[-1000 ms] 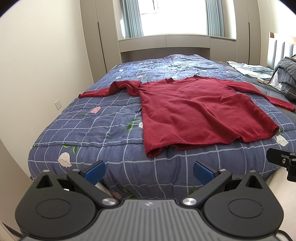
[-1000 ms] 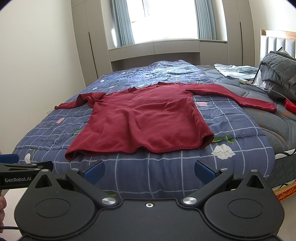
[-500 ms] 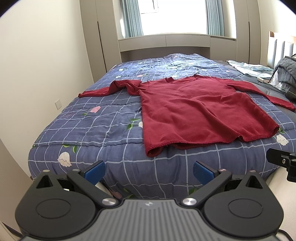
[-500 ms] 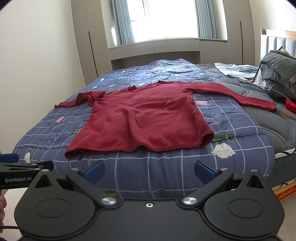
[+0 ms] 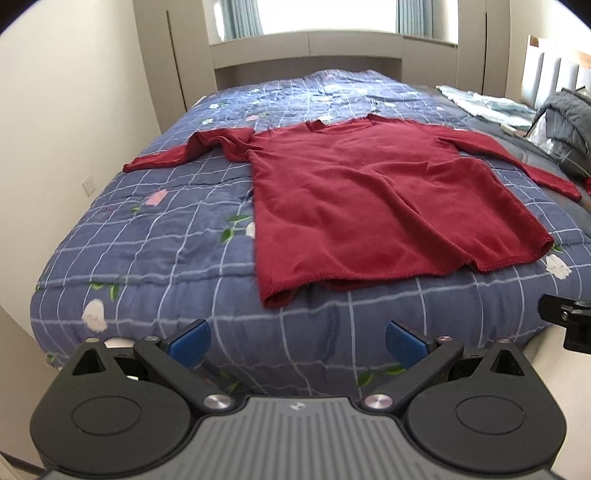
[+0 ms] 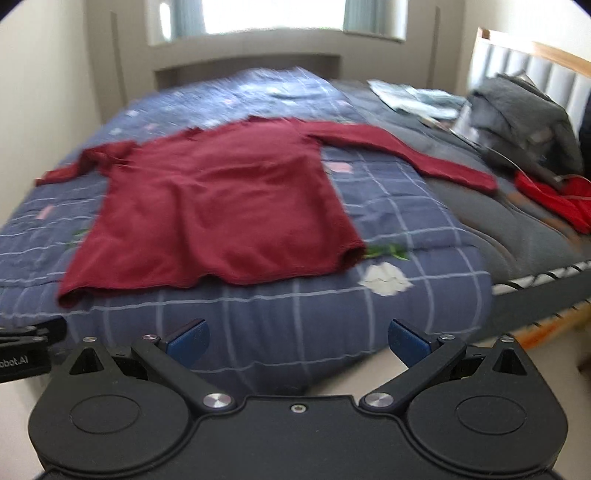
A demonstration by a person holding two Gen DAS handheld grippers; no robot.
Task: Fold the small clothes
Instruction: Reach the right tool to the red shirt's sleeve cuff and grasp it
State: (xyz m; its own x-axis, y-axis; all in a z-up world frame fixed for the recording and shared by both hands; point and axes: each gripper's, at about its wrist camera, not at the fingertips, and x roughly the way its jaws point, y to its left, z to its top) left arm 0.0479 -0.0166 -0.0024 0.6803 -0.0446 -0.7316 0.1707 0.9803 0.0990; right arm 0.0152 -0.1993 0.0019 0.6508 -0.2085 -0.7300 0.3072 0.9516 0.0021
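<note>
Bedspread (image 5: 166, 236): blue quilt with white grid lines and scattered flower prints, covering the bed.
Grey bedding (image 6: 517, 122): a rumpled heap near the headboard.
Headboard (image 6: 532, 62): padded grey panels under a wooden rail.
Red cloth (image 6: 554, 199): crumpled on the dark quilt just beside the grey heap.
Pale fabric (image 5: 491, 103): lying flat at the bed's far side.
Window (image 5: 328, 14): bright, flanked by curtains.

bare quilt (image 5: 155, 236) left of red top (image 5: 369, 206), grey bundle (image 6: 517, 122) crowding right
</note>
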